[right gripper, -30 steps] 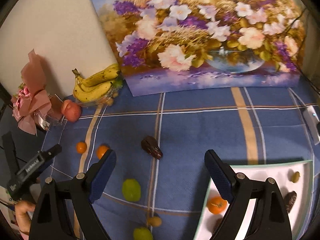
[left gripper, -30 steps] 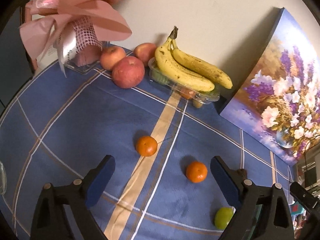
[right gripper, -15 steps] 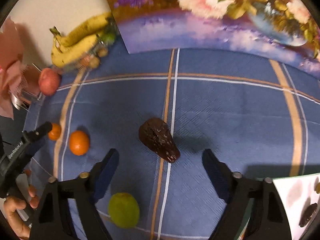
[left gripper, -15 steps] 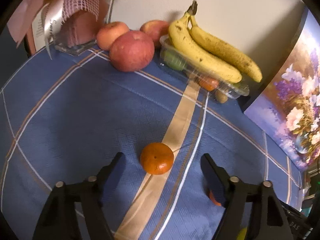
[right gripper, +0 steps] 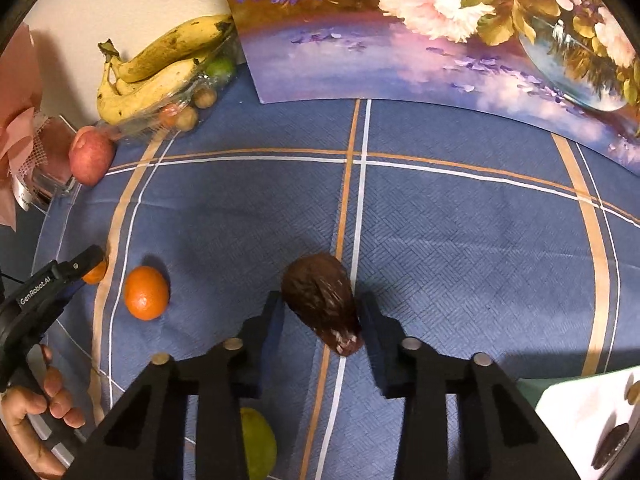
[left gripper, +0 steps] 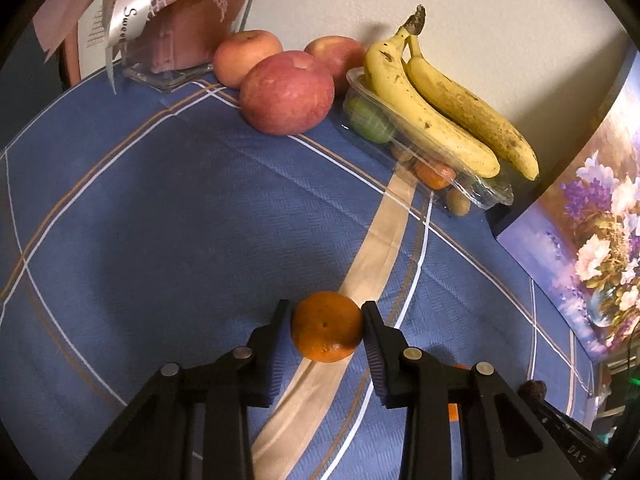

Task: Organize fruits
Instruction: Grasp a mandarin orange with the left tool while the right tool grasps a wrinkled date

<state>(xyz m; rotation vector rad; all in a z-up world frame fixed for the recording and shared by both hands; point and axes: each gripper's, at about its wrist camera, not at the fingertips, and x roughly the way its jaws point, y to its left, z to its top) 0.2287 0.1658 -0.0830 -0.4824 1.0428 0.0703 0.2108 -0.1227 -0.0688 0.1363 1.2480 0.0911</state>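
My left gripper point(left gripper: 325, 322) is shut on a small orange mandarin point(left gripper: 326, 327) that rests on the blue checked cloth. My right gripper point(right gripper: 319, 312) is closed around a dark brown avocado-like fruit point(right gripper: 320, 303); both pads touch it. A second mandarin point(right gripper: 145, 293) lies left of the right gripper. In the right wrist view the left gripper point(right gripper: 86, 268) holds its mandarin point(right gripper: 96, 273) at the far left. A green fruit point(right gripper: 258, 444) lies under the right gripper.
Three red apples point(left gripper: 287, 92), two bananas point(left gripper: 440, 116) on a clear plastic tray point(left gripper: 424, 160) and a pink bouquet point(left gripper: 176, 12) stand by the wall. A flower painting point(right gripper: 440, 32) leans at the back. A white plate point(right gripper: 588, 412) with fruit is at the right.
Both grippers moved forward and down and closed: the left one on the mandarin, the right one on the dark brown fruit.
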